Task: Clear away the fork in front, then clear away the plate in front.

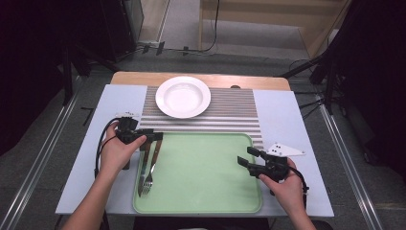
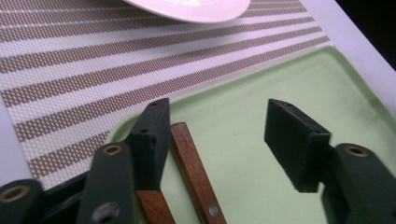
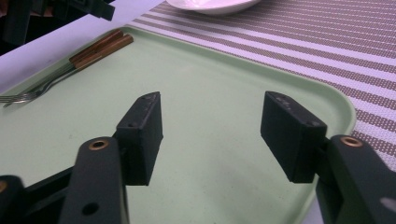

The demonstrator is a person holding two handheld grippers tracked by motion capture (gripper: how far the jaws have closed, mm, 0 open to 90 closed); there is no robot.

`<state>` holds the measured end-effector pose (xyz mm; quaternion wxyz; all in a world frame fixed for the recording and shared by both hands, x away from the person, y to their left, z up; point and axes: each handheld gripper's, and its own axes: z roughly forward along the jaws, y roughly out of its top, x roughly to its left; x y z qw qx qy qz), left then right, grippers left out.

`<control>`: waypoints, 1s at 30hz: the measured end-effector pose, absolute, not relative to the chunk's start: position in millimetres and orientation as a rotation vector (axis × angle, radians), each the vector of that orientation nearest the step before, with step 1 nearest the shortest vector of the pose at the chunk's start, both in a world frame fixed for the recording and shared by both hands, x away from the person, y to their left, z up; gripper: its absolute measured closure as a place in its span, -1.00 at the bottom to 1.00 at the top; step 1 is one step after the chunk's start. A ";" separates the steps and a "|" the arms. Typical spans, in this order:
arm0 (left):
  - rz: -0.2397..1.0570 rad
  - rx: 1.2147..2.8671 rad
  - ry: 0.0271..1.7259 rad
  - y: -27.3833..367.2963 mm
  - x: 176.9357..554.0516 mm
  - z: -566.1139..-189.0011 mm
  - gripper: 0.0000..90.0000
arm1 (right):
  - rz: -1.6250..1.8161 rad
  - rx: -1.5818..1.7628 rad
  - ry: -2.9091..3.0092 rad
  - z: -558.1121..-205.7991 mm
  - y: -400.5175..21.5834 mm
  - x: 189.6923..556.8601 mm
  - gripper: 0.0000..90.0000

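A: Two grippers counted. Left gripper (image 1: 154,136) over the far left corner of the green tray (image 1: 206,191), jaws spread apart, clamping nothing. Right gripper (image 1: 248,157) above the tray's right edge, jaws likewise spread, nothing between them.

B: Cutlery count?

A: Two wooden-handled pieces (image 1: 147,165) lying side by side along the tray's left edge, handles toward the far side. Fork tines (image 3: 18,97) plain on one; other tip too small to tell. Seen from the left gripper view, one wooden handle (image 2: 196,175) lying just inside the left-hand pad (image 2: 152,135), a second handle partly hidden under that pad. Not pressed by either pad.

B: Anything else on the table?

A: One white plate (image 1: 183,97), on the far part of a striped placemat (image 1: 230,112), well apart from the tray. One pale blue table cover (image 1: 115,100) beneath everything, wooden table edge (image 1: 143,76) showing beyond it. One grey three-cornered plate (image 1: 286,151) atop the right gripper.

B: Blocking anything?

A: Left-hand pad covering part of the handles. Rest of the tray bare under the right gripper.

B: Writing, labels?

A: None legible.
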<state>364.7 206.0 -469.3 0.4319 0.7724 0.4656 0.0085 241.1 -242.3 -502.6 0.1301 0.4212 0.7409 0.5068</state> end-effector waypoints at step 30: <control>-0.019 1.838 1.130 206.3 426.2 -437.5 -0.12 | 1.464 1.217 2.176 -503.3 -247.3 230.1 -0.21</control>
